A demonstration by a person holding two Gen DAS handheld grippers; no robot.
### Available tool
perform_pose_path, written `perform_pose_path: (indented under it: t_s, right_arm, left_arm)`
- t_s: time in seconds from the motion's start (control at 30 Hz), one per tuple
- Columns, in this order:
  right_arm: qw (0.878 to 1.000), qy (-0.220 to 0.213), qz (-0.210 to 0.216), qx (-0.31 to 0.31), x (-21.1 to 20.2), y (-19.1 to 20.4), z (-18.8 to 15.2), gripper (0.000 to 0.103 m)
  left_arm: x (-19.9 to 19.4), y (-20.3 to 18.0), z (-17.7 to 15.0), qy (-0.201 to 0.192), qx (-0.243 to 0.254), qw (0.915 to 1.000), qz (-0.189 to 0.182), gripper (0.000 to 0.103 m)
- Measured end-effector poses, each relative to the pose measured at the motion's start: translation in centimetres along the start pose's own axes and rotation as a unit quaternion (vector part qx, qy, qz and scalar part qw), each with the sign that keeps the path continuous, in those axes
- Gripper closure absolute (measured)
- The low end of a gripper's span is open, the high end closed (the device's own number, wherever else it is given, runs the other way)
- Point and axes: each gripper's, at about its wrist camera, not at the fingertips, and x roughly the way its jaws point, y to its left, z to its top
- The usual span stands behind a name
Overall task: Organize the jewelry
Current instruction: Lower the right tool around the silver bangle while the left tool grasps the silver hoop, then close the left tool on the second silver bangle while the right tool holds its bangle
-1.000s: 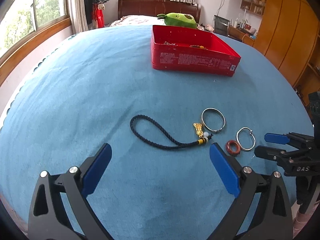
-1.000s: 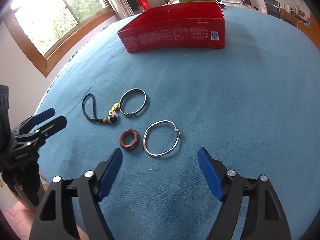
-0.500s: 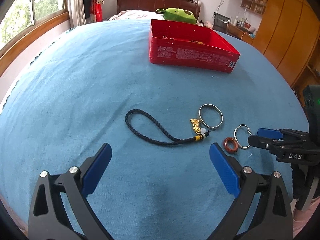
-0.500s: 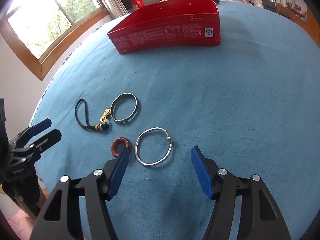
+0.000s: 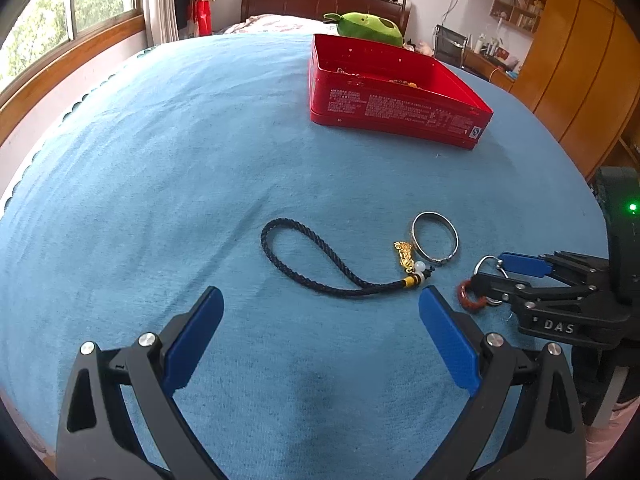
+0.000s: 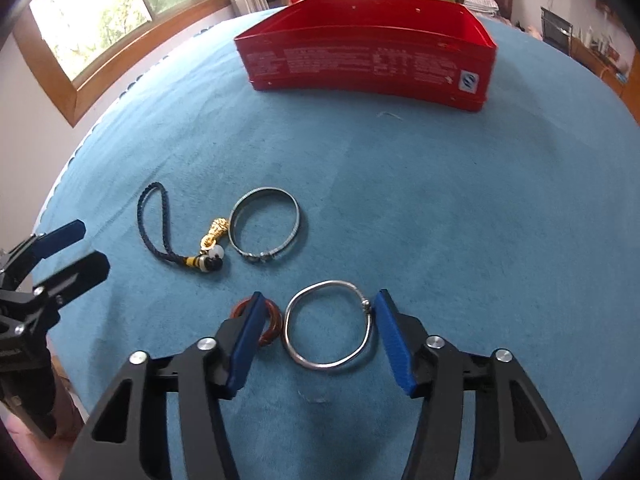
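On the blue cloth lies a thin silver bangle [image 6: 316, 365] between the fingers of my right gripper [image 6: 320, 300]. Its jaws are closing. The right pad is close to the bangle's clasp, while the left pad stands apart from the bangle and partly covers a red ring [image 6: 274, 322]. Further off lie a flat silver band bangle [image 6: 294, 224] and a black braided cord with a gold charm [image 6: 160, 220]. My left gripper [image 5: 320, 292] is open and empty just short of the cord [image 5: 304, 256]. The right gripper [image 5: 488, 270] shows at its right, over the red ring [image 5: 464, 296].
A red tin [image 5: 400, 108] with some jewelry inside stands at the far side of the cloth. A green plush toy [image 5: 368, 26] sits behind it. Windows are at the left, wooden cabinets at the right. The left gripper [image 6: 64, 248] shows at the right wrist view's left edge.
My right gripper has moved forward and lower around the thin silver bangle, and its jaws have narrowed. Its left finger now covers part of the red ring. The left gripper has hardly moved.
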Motion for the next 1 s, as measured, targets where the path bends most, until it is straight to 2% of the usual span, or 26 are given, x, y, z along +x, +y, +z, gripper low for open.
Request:
perform_pose_path:
  t_s: [0.33,0.53,0.77,0.83,1.0]
  right_arm:
    - [0.999,0.003,0.050,0.019,-0.3,-1.3,0.1,0.050]
    - [1.000,0.003,0.029,-0.008,-0.8,-0.8,-1.3,0.050]
    - [0.998,-0.005,-0.023,-0.062,-0.2,1.3,-1.9,0.047]
    - [0.998,-0.009,-0.026,-0.061,-0.2,1.2,-1.8,0.054]
    - [0.999,-0.010,-0.011,-0.042,-0.5,0.3,-1.7,0.056]
  left_arm:
    - [0.7,0.1,0.0,0.007,-0.001,1.0000,-0.004,0.006]
    - [0.9,-0.2,0.0,0.011,0.000,0.9999,-0.011,0.006]
    - [0.7,-1.2,-0.1,0.011,0.010,0.9997,-0.021,0.006]
    - [0.6,-1.3,-0.1,0.010,0.010,0.9997,-0.022,0.006]
    - [0.9,-1.3,0.3,0.011,0.007,0.9998,-0.017,0.006]
